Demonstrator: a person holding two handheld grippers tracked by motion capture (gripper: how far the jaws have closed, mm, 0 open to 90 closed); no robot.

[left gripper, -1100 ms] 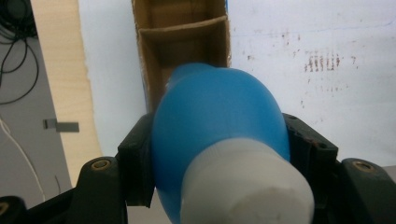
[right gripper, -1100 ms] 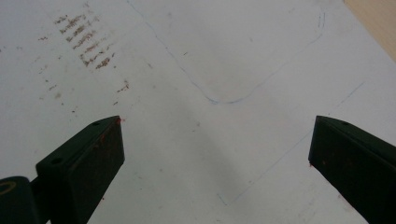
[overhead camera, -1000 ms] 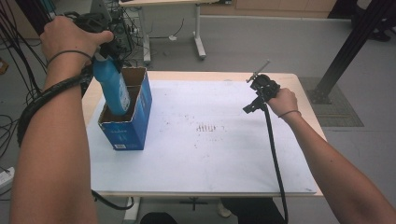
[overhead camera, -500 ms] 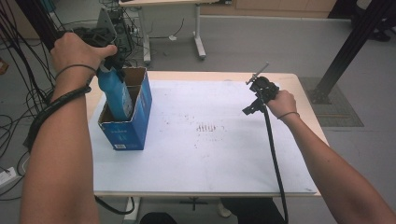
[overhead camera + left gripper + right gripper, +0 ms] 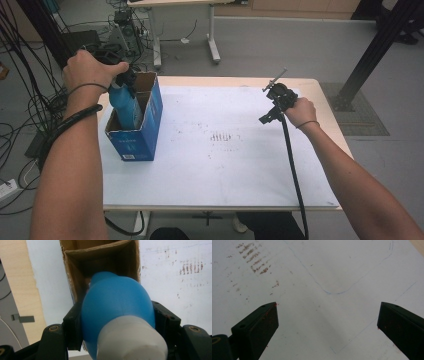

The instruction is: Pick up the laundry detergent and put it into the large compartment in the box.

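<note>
A blue bottle (image 5: 125, 106) with a white cap (image 5: 130, 338) hangs bottom first in the open top of a blue cardboard box (image 5: 136, 142) at the table's left. My left gripper (image 5: 123, 86) is shut on the bottle's upper body, and the person's hand covers most of it from above. In the left gripper view the bottle (image 5: 117, 307) sits pinched between the two black pads (image 5: 72, 325), its bottom inside the brown box interior (image 5: 100, 257). My right gripper (image 5: 270, 112) hovers over the white sheet at the right. Its jaws stand wide open with nothing between them (image 5: 327, 320).
A white sheet (image 5: 225, 165) with faint brown smudges (image 5: 224, 136) covers most of the wooden table (image 5: 320, 90). A thin pen outline (image 5: 342, 290) is drawn on it under the right gripper. Cables and equipment lie on the floor at the far left (image 5: 30, 100).
The left hand has come down with the blue bottle, which now sits deeper in the box. The right hand and gripper have stayed in place.
</note>
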